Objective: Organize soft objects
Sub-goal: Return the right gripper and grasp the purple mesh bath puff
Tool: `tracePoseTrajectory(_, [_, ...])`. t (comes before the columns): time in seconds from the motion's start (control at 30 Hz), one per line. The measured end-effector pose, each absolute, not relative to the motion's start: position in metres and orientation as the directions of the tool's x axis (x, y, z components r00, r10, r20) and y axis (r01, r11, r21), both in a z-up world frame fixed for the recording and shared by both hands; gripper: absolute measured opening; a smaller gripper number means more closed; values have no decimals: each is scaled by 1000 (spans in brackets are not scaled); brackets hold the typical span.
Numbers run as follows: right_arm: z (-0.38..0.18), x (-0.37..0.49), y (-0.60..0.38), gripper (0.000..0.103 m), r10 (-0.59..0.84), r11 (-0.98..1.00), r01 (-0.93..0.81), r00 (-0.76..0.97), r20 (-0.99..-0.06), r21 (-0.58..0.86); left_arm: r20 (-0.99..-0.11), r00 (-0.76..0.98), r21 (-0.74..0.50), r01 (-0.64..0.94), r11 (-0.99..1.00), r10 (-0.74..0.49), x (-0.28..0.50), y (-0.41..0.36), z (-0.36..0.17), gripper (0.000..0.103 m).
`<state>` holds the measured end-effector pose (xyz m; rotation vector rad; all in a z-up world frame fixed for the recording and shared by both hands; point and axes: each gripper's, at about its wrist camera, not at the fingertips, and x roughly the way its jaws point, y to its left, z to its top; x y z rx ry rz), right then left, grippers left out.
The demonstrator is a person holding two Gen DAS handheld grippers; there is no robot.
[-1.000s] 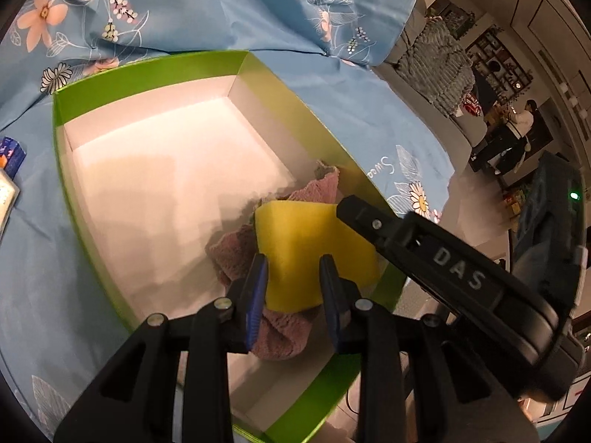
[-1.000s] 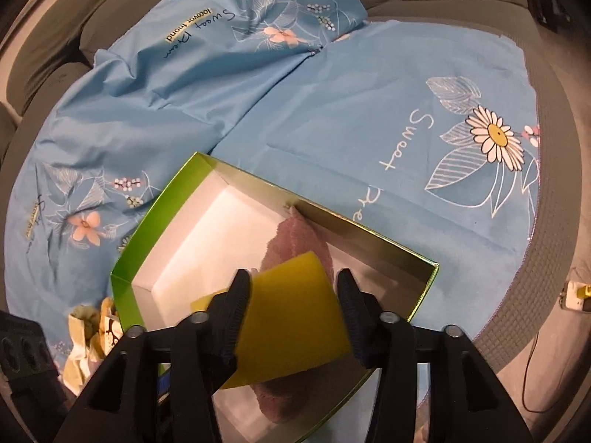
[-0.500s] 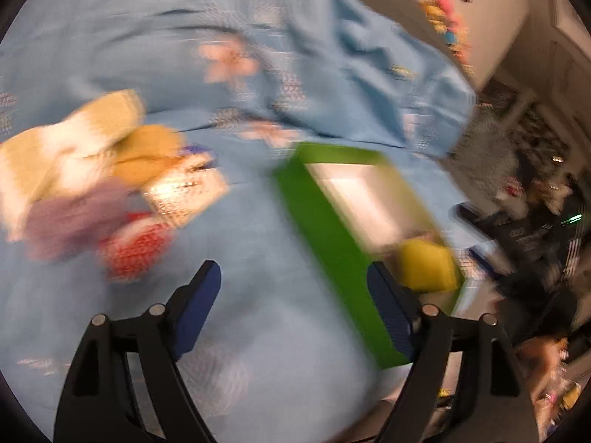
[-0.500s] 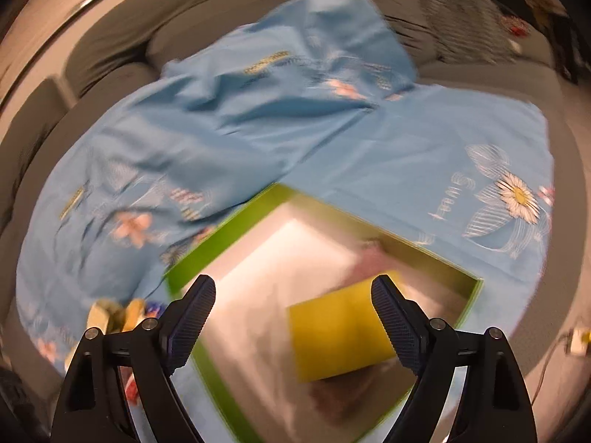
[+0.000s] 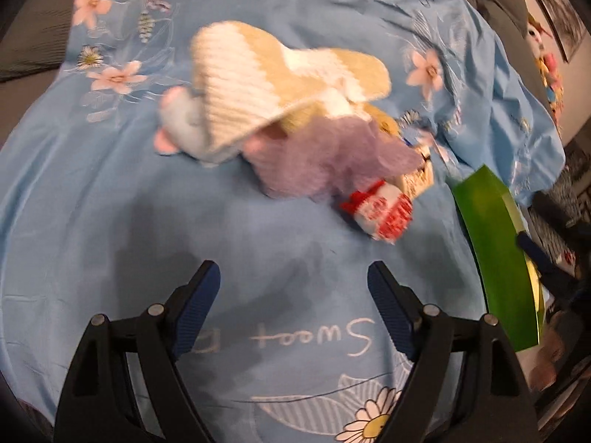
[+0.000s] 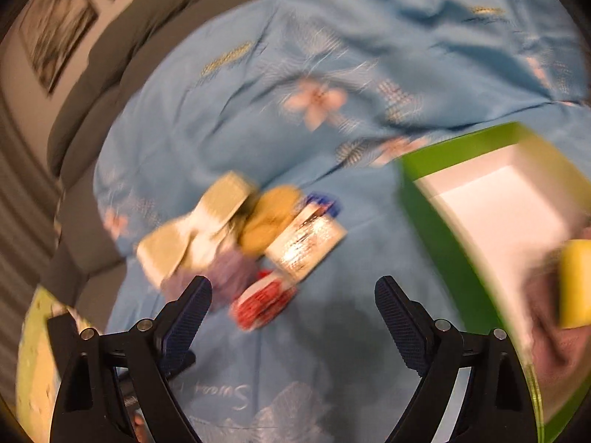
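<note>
Both hand-held grippers are released: our left hand-held gripper (image 5: 293, 289) stands wide and empty, and our right hand-held gripper (image 6: 293, 308) has jaws opening with nothing between them. We find the soft pile (image 5: 288, 110) mid-sheet on the blue bedsheet (image 5: 110, 221), the green box (image 6: 491, 221) beside it. Tangled items risk a multiple pickup; the glossy packet (image 6: 306, 243) touching the pile may be grabbed by mistake.

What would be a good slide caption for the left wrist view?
Open left gripper above blue floral sheet, facing pile of soft items beside green box.
</note>
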<state>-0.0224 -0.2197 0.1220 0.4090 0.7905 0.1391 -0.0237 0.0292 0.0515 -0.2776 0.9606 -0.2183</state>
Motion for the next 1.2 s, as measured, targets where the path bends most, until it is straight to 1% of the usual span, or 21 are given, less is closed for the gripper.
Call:
tracePoseTrajectory(0.13, [112, 5, -182, 91, 342, 909, -40, 643, -685, 415, -775, 583, -305, -7, 952, -244, -17, 46, 55, 82])
tracePoseTrajectory(0.23, [106, 25, -152, 91, 395, 896, -83, 599, -696, 436, -783, 573, -335, -60, 940, -243, -11, 60, 52, 82])
tracePoseTrajectory(0.3, [98, 36, -137, 87, 426, 878, -77, 575, -698, 472, -781, 577, -347, -84, 934, -239, -12, 71, 54, 82])
tracePoseTrajectory(0.33, [95, 40, -134, 79, 432, 873, -67, 568, -700, 483, -779, 582, -347, -94, 933, -231, -12, 75, 56, 82])
tracePoseTrajectory(0.37, [89, 46, -130, 67, 435, 868, -48, 552, -711, 494, -777, 587, -346, -100, 933, -225, -12, 79, 57, 82])
tracePoseTrajectory(0.4, [84, 51, -127, 60, 432, 868, -32, 539, -723, 495, -776, 590, -348, -105, 932, -223, -11, 80, 58, 81])
tracePoseTrajectory(0.43, [75, 57, -123, 43, 410, 882, -13, 510, -756, 470, -774, 592, -355, -109, 928, -226, -11, 82, 60, 81])
tracePoseTrajectory(0.47, [70, 60, -120, 20, 389, 896, -6, 496, -776, 444, -771, 593, -364, -111, 925, -233, -13, 84, 61, 81])
tracePoseTrajectory(0.5, [67, 61, -118, 13, 369, 905, 1, 493, -788, 425, -766, 595, -378, -110, 919, -244, -14, 86, 61, 81])
tracePoseTrajectory(0.57, [69, 55, -118, 12, 380, 899, -12, 517, -767, 437, -760, 598, -394, -112, 912, -254, -14, 88, 64, 81])
tracePoseTrajectory(0.67, [84, 39, -110, 12, 458, 872, -97, 512, -727, 480, -757, 605, -399, -129, 908, -247, -13, 91, 64, 81])
tracePoseTrajectory(0.77, [99, 16, -103, 12, 495, 860, -163, 490, -717, 483, -767, 593, -403, -145, 903, -247, -11, 91, 61, 81])
tracePoseTrajectory(0.87, [110, -9, -97, 12, 515, 853, -211, 481, -709, 477, -759, 593, -430, -146, 891, -269, -13, 93, 62, 80])
tracePoseTrajectory(0.93, [107, -17, -98, 12, 507, 859, -209, 467, -724, 467, -754, 597, -439, -148, 886, -274, -15, 94, 63, 80])
tracePoseTrajectory(1.0, [95, -26, -103, 12, 484, 873, -181, 431, -761, 453, -756, 592, -441, -145, 886, -280, -16, 94, 63, 80])
tracePoseTrajectory(1.07, [79, -35, -114, 12, 428, 901, -123, 413, -804, 416, -762, 576, -443, -132, 887, -295, -16, 91, 61, 80])
tracePoseTrajectory(1.2, [66, -48, -132, 12, 337, 939, -66, 374, -864, 338, -781, 522, -446, -81, 891, -343, -16, 76, 55, 80])
